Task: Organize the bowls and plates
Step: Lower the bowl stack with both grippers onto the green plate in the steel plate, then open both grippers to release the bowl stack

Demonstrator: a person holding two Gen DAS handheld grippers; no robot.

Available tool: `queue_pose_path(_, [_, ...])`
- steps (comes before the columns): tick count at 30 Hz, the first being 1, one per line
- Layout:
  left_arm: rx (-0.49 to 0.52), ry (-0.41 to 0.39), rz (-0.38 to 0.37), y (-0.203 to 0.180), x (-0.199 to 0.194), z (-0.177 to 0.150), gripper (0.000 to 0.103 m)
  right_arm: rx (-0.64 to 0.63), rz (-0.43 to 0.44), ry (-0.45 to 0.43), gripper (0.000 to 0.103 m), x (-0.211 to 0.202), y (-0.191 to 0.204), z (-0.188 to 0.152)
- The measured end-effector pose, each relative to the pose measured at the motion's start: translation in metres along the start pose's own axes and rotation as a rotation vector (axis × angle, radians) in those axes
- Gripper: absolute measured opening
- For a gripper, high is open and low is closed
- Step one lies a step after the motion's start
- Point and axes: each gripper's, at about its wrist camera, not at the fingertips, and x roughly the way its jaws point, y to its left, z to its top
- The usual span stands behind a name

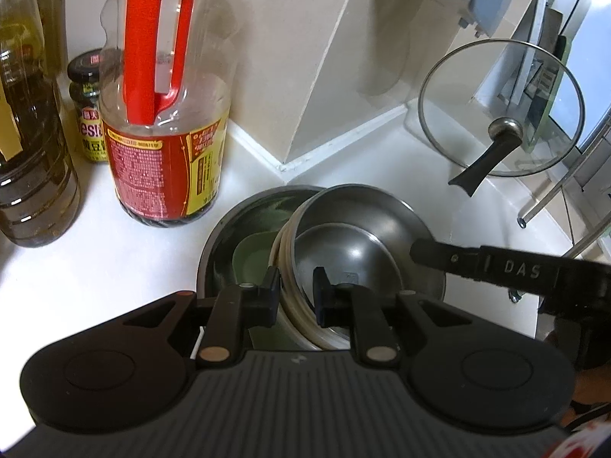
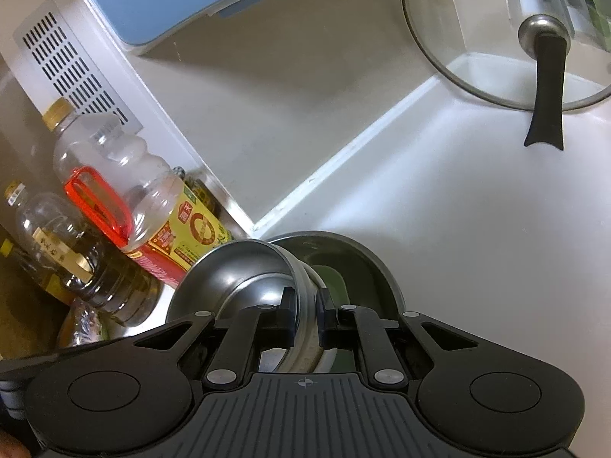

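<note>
Shiny round steel bowls (image 1: 343, 229), 2 nested and tilted, sit inside a bigger dark-rimmed bowl (image 1: 229, 236) with a green piece inside, on your glossy white tabletop (image 1: 114, 267) by the beige wall corner. Your left gripper (image 1: 296, 286) and right gripper (image 2: 305, 307) both pinch the stack's ribbed rim.

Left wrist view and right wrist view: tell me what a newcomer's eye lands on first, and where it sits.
Front and centre, the left tool and the right tool both clamp the rim of a tilted steel bowl, which leans inside a larger dark bowl on the white counter. Next comes the clear bottle with the red handle, standing left of the bowls. A glass pot lid leans at the far right.
</note>
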Motion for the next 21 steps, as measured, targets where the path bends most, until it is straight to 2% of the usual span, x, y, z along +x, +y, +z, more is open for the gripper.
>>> queue_pose_path(9, [-0.003, 0.027, 0.005, 0.001, 0.004, 0.004, 0.015, 0.041, -0.04, 0.062, 0.011, 0.005, 0.002, 0.013])
queue_pose_path(21, [0.025, 0.017, 0.029, -0.007, 0.004, 0.001, 0.015, 0.03, -0.031, 0.042, 0.011, 0.002, 0.001, 0.009])
